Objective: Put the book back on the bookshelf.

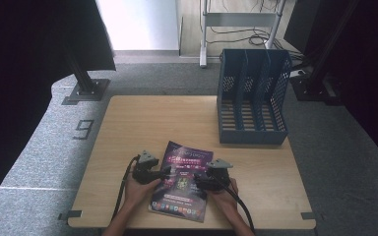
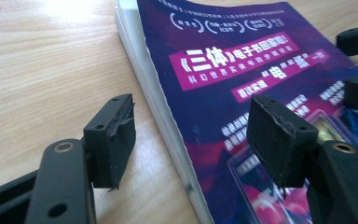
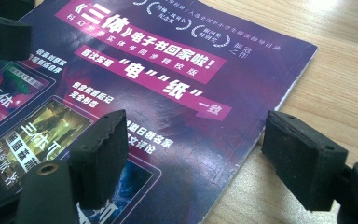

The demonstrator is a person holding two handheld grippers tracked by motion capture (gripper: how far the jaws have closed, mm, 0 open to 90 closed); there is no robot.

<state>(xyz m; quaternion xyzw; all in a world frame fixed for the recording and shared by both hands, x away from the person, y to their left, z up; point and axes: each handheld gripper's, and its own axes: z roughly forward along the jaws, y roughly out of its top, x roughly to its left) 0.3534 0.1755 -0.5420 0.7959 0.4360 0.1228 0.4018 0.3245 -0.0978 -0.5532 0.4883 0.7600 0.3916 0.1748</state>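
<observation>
The magazine [image 1: 181, 181] lies flat near the table's [image 1: 128, 128] front edge, well apart from the empty blue file rack [image 1: 252, 98], while the left gripper [image 1: 165, 174] and right gripper [image 1: 197, 180] straddle its side edges, jaws wide, nothing gripped yet.

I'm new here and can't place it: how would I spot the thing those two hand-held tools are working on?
Look at the wooden table, near edge. Lying flat there, between the left gripper and the right gripper, is a purple magazine with pink banners, unlike the upright blue file rack behind.
</observation>
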